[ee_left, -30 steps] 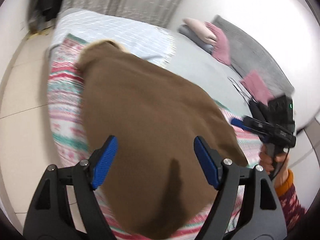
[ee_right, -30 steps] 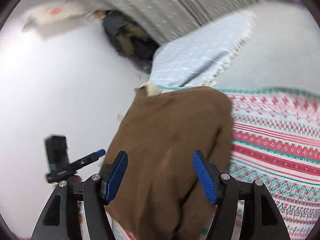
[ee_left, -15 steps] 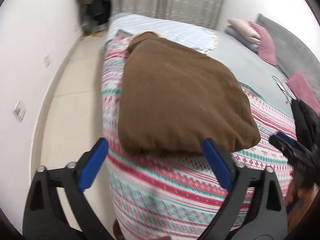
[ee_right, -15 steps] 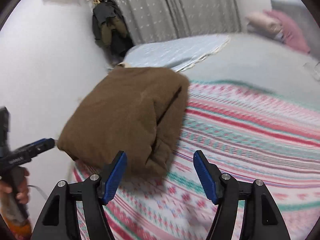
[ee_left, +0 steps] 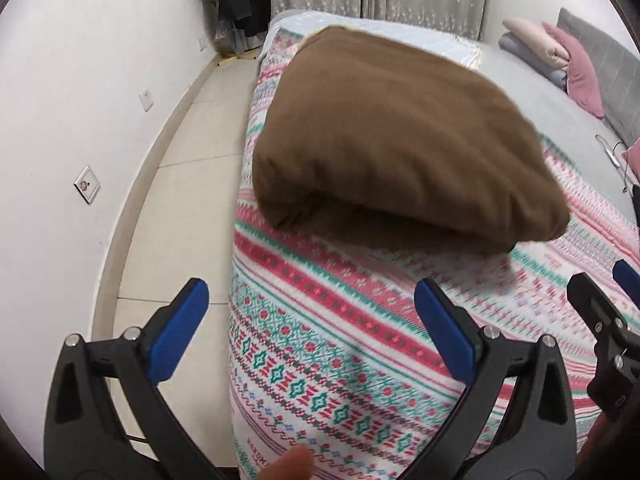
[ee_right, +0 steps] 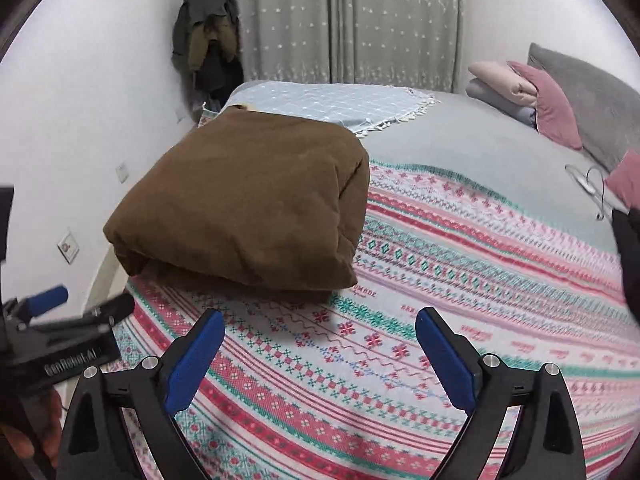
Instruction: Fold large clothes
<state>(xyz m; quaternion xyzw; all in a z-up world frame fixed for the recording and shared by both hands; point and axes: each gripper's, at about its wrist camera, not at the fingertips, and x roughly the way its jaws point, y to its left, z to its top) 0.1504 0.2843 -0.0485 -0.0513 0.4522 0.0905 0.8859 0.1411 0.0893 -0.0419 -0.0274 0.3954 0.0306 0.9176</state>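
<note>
A brown garment (ee_left: pixel 400 140) (ee_right: pixel 248 200) lies folded into a thick bundle on the patterned red, green and white blanket (ee_left: pixel 340 340) (ee_right: pixel 480 280), near the bed's left edge. My left gripper (ee_left: pixel 311 296) hovers over the blanket short of the bundle, its jaws opening wide with nothing between them. My right gripper (ee_right: pixel 320 320) hangs in front of the bundle's near right corner, its jaws also opening and empty. Each gripper shows at the edge of the other's view: the right gripper (ee_left: pixel 602 280) and the left gripper (ee_right: pixel 88 304).
A tiled floor (ee_left: pixel 180 160) and a white wall with sockets run along the bed's left side. A light blue throw (ee_right: pixel 328 104), pillows (ee_right: pixel 520 92) and a wire hanger (ee_right: pixel 592 188) lie farther up the grey bed. Coats (ee_right: pixel 208 44) hang in the corner by the curtain.
Both grippers have drawn back from the brown garment, which was between their jaws, and the jaws have widened. The garment now lies free on the blanket, farther off.
</note>
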